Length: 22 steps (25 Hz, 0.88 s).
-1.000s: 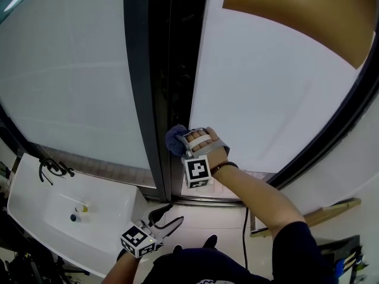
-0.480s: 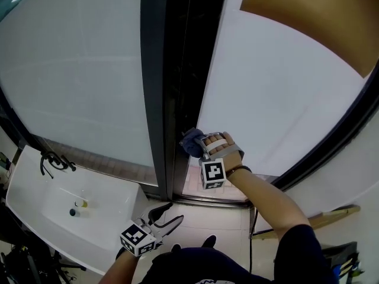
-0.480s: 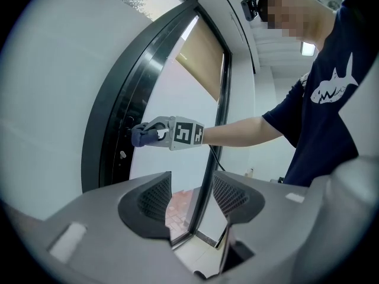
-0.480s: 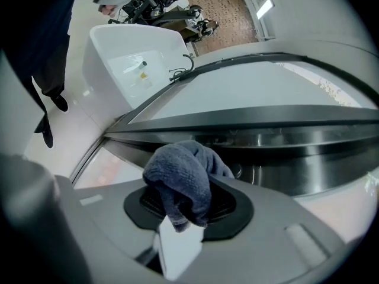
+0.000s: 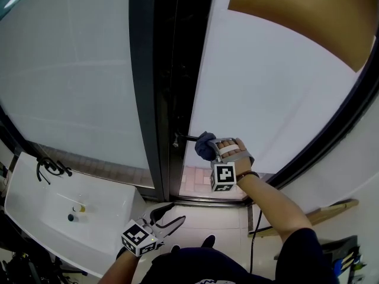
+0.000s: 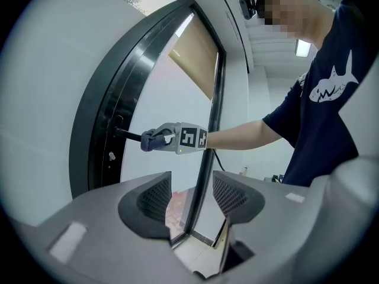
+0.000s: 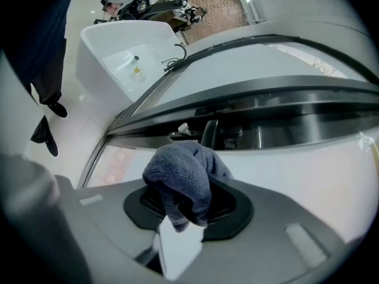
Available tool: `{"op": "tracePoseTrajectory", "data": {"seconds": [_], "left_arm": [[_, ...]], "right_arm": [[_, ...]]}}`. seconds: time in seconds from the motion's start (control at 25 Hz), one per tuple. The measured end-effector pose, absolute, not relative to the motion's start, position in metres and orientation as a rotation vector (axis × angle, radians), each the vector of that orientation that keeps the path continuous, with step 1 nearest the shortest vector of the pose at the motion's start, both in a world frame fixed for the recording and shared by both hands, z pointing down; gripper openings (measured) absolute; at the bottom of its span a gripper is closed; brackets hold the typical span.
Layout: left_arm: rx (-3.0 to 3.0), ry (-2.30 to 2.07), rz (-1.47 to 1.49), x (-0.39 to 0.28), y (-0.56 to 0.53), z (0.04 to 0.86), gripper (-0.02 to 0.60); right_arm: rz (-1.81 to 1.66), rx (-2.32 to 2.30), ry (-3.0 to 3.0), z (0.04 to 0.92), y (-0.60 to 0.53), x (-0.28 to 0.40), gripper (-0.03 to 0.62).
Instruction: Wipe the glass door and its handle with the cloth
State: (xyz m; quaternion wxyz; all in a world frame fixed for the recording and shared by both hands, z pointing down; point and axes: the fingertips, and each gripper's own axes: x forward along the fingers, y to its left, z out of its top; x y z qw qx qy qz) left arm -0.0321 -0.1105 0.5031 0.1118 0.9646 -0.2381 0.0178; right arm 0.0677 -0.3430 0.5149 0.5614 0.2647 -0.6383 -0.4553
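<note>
Glass door: cloth clamped in right gripper.

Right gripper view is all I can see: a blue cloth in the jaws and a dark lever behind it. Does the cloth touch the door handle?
Observer: Yes. In the left gripper view the cloth meets the free end of the handle, which sticks out from the dark frame.
Operator: And where is the other gripper?
Observer: In the head view the left gripper hangs low near the person's body, well clear of the handle. Its jaws are apart with nothing between them.
</note>
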Motion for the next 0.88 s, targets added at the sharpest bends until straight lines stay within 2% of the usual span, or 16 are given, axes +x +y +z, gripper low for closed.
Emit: {"op": "tracePoseTrajectory", "data": {"seconds": [0.24, 0.68, 0.88], "left_arm": [[2.816, -0.726, 0.059, -0.04, -0.108, 0.508, 0.213], [2.768, -0.802, 0.072, -0.054, -0.111, 0.514, 0.213], [2.752, -0.822, 0.077, -0.058, -0.11, 0.517, 0.213]], "right_arm": [[-0.715, 0.806, -1.774, 0.541, -0.337, 0.079, 0.13], [0.038, 0.963, -2.309, 0.557, -0.371, -0.008, 0.129], [0.311, 1.241, -2.486, 0.549, -0.4, -0.019, 0.129]]}}
